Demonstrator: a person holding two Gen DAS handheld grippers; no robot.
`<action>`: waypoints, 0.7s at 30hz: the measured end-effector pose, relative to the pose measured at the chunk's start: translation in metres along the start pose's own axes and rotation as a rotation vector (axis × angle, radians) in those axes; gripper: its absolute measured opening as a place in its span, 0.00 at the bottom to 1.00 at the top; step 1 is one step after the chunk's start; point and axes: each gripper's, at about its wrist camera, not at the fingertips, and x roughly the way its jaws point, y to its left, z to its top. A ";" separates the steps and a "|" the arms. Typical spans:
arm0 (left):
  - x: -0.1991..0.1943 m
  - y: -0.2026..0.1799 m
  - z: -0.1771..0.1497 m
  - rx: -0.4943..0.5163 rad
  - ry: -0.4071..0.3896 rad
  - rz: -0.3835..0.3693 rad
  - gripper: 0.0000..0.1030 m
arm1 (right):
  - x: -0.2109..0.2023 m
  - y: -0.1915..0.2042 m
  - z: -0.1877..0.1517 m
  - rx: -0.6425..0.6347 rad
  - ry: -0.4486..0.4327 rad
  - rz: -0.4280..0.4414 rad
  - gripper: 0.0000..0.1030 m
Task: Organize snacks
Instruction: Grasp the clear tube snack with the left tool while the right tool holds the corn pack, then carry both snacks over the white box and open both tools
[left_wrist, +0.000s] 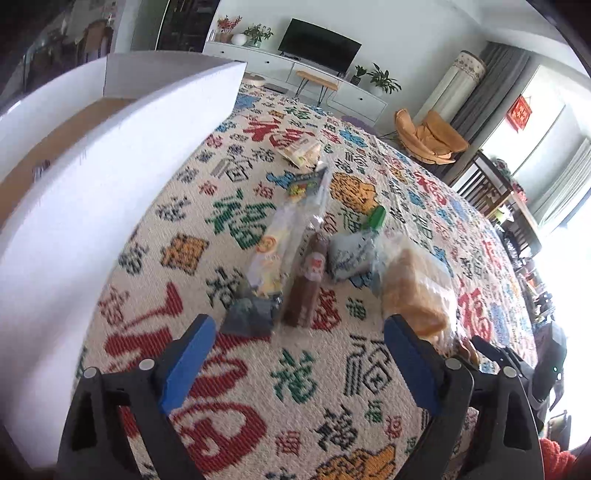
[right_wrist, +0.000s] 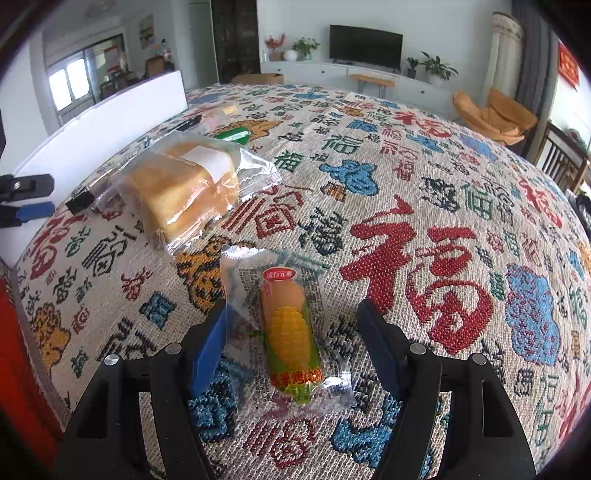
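Straddling a corn-printed sausage packet (right_wrist: 291, 332), the right gripper (right_wrist: 295, 325) has its blue pads spread wide, the left pad touching or just overlapping the clear wrapper edge, the right pad apart from it. The packet lies flat on the patterned cloth (right_wrist: 424, 206), lengthwise between the fingers. Farther ahead and to the left sits a wrapped bread loaf (right_wrist: 184, 184), with a green packet (right_wrist: 232, 133) beyond it. At the far left edge the other gripper's blue tip shows, and behind it runs the white box (right_wrist: 110, 122).

The left gripper (left_wrist: 299, 332) is likewise spread, holding nothing, hovering over the cloth. Just ahead of its left pad lies a small grey packet (left_wrist: 251, 317); beside that a brown sausage stick (left_wrist: 306, 284), and ahead of the right pad the bread loaf (left_wrist: 413, 288). Beyond these lie a yellow-white packet (left_wrist: 269, 247), a pale blue-grey packet (left_wrist: 349, 254) and the green one (left_wrist: 375, 218). Farthest ahead is a beige packet (left_wrist: 301, 151). The box's white wall (left_wrist: 110, 177) rises to the left.
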 end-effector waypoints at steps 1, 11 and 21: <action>0.002 -0.001 0.011 0.016 0.000 0.015 0.88 | 0.000 0.000 0.000 0.000 0.000 0.001 0.71; 0.090 -0.008 0.055 0.163 0.212 0.163 0.23 | 0.000 -0.001 0.000 0.002 0.000 0.003 0.71; 0.022 0.013 0.016 0.089 0.132 0.076 0.13 | 0.000 -0.003 0.000 0.007 0.000 0.011 0.71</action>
